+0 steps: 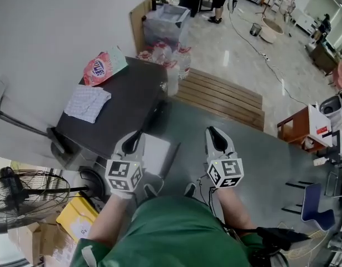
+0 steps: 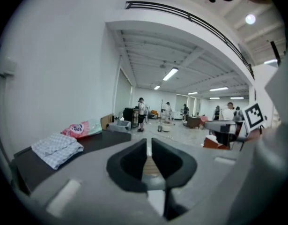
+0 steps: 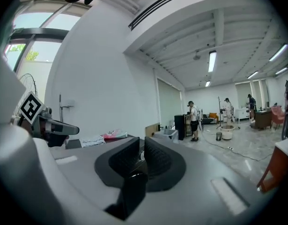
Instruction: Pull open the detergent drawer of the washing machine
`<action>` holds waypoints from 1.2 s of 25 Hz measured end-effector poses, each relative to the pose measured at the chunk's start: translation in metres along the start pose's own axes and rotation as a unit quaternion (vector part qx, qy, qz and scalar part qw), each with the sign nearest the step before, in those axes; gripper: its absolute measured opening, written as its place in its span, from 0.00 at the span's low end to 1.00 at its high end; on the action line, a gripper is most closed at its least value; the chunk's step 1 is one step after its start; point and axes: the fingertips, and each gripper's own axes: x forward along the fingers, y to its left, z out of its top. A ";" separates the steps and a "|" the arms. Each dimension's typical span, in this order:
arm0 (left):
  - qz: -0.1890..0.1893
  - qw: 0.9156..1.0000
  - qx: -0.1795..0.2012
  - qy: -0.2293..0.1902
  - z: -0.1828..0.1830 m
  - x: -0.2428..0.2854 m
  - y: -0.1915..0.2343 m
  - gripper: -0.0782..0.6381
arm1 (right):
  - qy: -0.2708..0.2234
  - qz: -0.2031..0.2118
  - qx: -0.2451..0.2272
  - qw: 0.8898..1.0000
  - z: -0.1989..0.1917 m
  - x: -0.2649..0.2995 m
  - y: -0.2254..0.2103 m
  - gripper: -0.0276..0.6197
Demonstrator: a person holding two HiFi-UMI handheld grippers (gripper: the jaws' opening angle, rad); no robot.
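The washing machine's dark top (image 1: pixel 129 96) lies against the white wall, just ahead and left of my hands. On it rest a checked cloth (image 1: pixel 87 103) and a pink detergent bag (image 1: pixel 102 67). I cannot make out the detergent drawer in any view. My left gripper (image 1: pixel 134 140) hovers by the machine's near corner, its jaws drawn together with nothing between them (image 2: pixel 149 144). My right gripper (image 1: pixel 216 133) is held beside it over the grey floor, jaws likewise together and empty (image 3: pixel 141 146). Both point almost level into the room.
A standing fan (image 1: pixel 20 199) and a yellow box (image 1: pixel 79 218) are at the lower left. Wooden slats (image 1: pixel 226 96), plastic bottles (image 1: pixel 173 57) and a grey bin (image 1: pixel 165 21) lie beyond the machine. A blue chair (image 1: pixel 318 204) stands at right. People stand far back.
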 end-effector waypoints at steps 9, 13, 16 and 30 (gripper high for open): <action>-0.019 0.997 0.040 -0.058 0.057 0.004 -0.011 0.12 | -0.076 -0.018 -0.031 0.997 0.067 -0.025 0.006 0.08; -0.025 0.993 0.068 -0.088 0.085 0.005 -0.019 0.12 | -0.096 -0.027 -0.066 0.993 0.083 -0.033 0.005 0.08; -0.027 0.991 0.080 -0.107 0.103 0.008 -0.022 0.12 | -0.103 -0.035 -0.079 0.991 0.091 -0.035 0.003 0.08; -0.051 0.990 0.075 -0.104 0.106 0.022 -0.028 0.12 | -0.095 -0.056 -0.087 0.990 0.090 -0.034 -0.011 0.08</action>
